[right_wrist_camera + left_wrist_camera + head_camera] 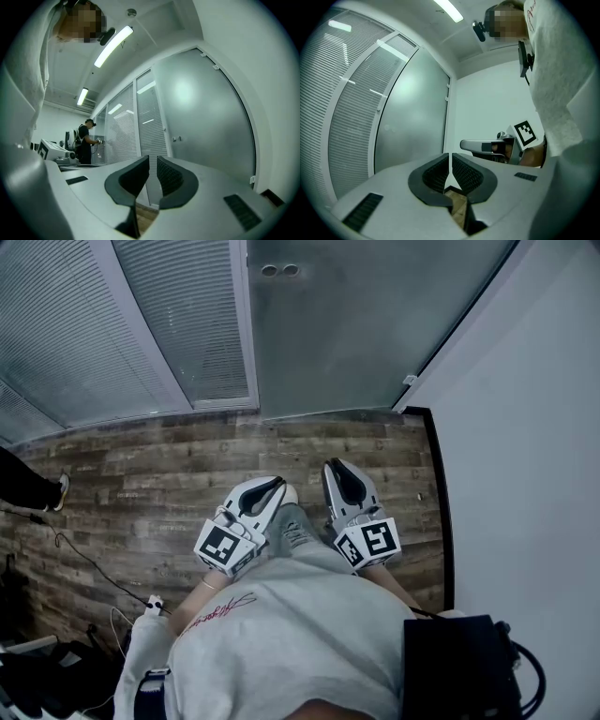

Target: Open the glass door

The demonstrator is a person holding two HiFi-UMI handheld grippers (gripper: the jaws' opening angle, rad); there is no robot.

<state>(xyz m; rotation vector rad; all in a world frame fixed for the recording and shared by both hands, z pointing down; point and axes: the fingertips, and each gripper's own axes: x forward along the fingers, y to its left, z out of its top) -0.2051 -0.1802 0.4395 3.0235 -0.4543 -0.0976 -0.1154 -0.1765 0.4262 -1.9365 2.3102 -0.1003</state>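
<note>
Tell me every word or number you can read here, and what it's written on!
Red cursive writing on the person's grey sweatshirt: too small and slanted to read.
Black-and-white square markers on the two gripper cubes: patterns only, no letters or numbers.
Frosted glass door: no sign or label shows on it.
So nothing here can be read.

The glass door (366,324) ahead of me is frosted, a dull matt grey with a faint sheen. The floor (159,465) is wood plank, rough-grained and weathered. My left gripper (449,158) has a smooth matt plastic shell and black ribbed pads (437,174) (rubbery, by the look). My sweatshirt (281,634) is soft grey cloth.
</note>
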